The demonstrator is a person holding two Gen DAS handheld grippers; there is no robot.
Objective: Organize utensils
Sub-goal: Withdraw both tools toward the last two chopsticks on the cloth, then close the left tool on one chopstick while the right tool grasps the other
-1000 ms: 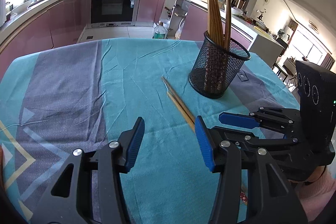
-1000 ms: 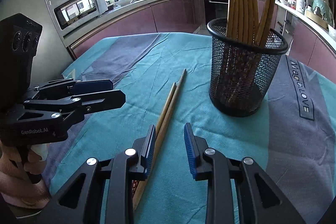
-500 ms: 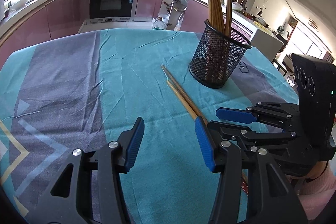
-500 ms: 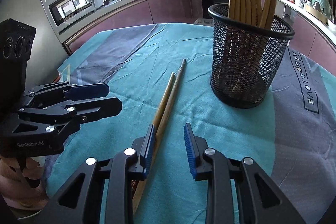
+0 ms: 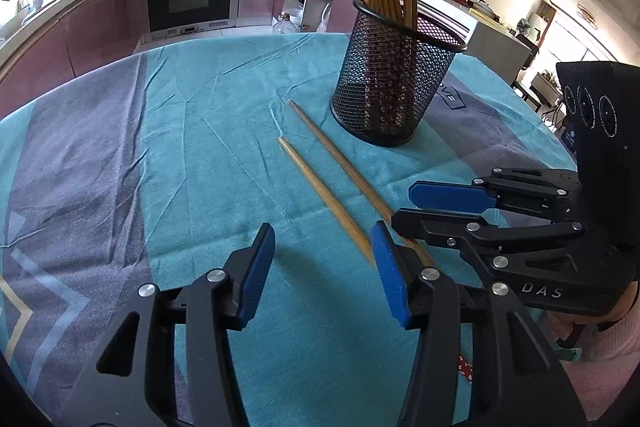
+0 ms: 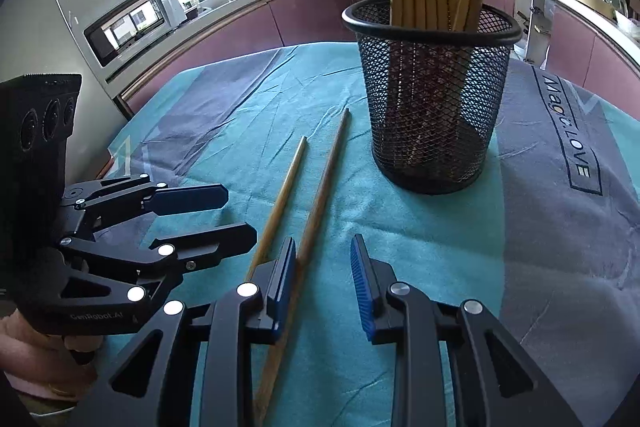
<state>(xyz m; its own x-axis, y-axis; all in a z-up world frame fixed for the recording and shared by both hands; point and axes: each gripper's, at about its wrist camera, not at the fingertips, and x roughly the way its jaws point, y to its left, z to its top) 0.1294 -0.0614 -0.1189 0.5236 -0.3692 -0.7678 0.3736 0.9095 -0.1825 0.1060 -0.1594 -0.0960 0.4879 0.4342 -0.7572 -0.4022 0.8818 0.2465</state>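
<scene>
- Two loose chopsticks (image 6: 304,211) lying side by side on the teal tablecloth (image 5: 200,147), thin ends towards the mesh holder (image 6: 432,99), which stands upright just beyond them, well stocked already.
- Left gripper (image 5: 324,267) parted wide, nothing between the pads, poised over the near end of one stick.
- Right gripper (image 6: 324,267) parted narrower, also empty; one stick passing just inside its left pad, not pinched.
- Risk: both claws crowding the same butt ends — likely to knock together, or nudge one stick into a roll across the other.
- Risk: closing on cloth as well as wood; wrinkled fabric could bunch up and drag.
- Risk: gripping so near the end, so the long stick may droop or swing and clip the holder's rim, perhaps tipping it.
- Risk: standing sticks fan outwards, leaving only a narrow gap for a new one.
- Room: broad open cloth to the left, table edge far; right side tighter, holder close by.
</scene>
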